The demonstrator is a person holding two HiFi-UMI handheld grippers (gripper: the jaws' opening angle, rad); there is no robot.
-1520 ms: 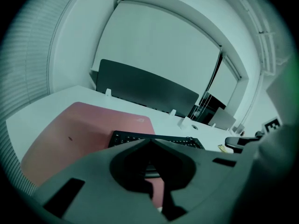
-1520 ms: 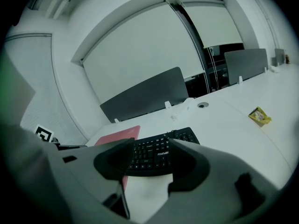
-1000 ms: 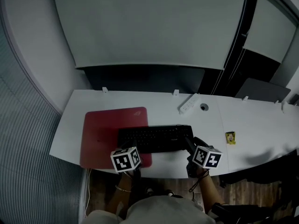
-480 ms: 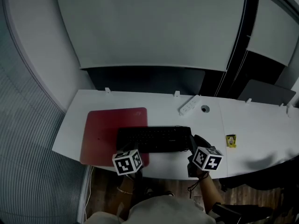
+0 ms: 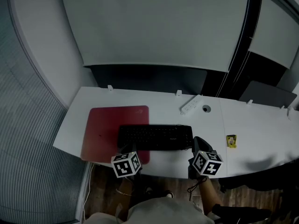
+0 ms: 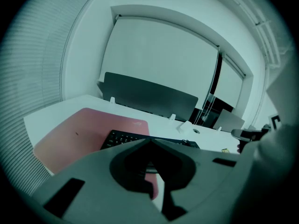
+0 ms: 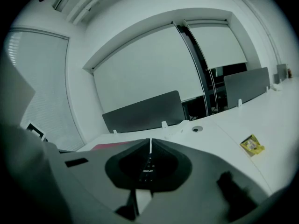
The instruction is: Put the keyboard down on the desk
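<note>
Head view: keyboard lying on the bench, partly over a red mat.
Left tongs are pressing together empty; right tongs have just been closing, also empty.

Office. Long white worktop, keyboard on a red desk mat just ahead of the left tool. Power strip and cable grommet beyond it, then a dark divider screen and roller blinds.

Closed left gripper faces keyboard partly on red mat.
</note>
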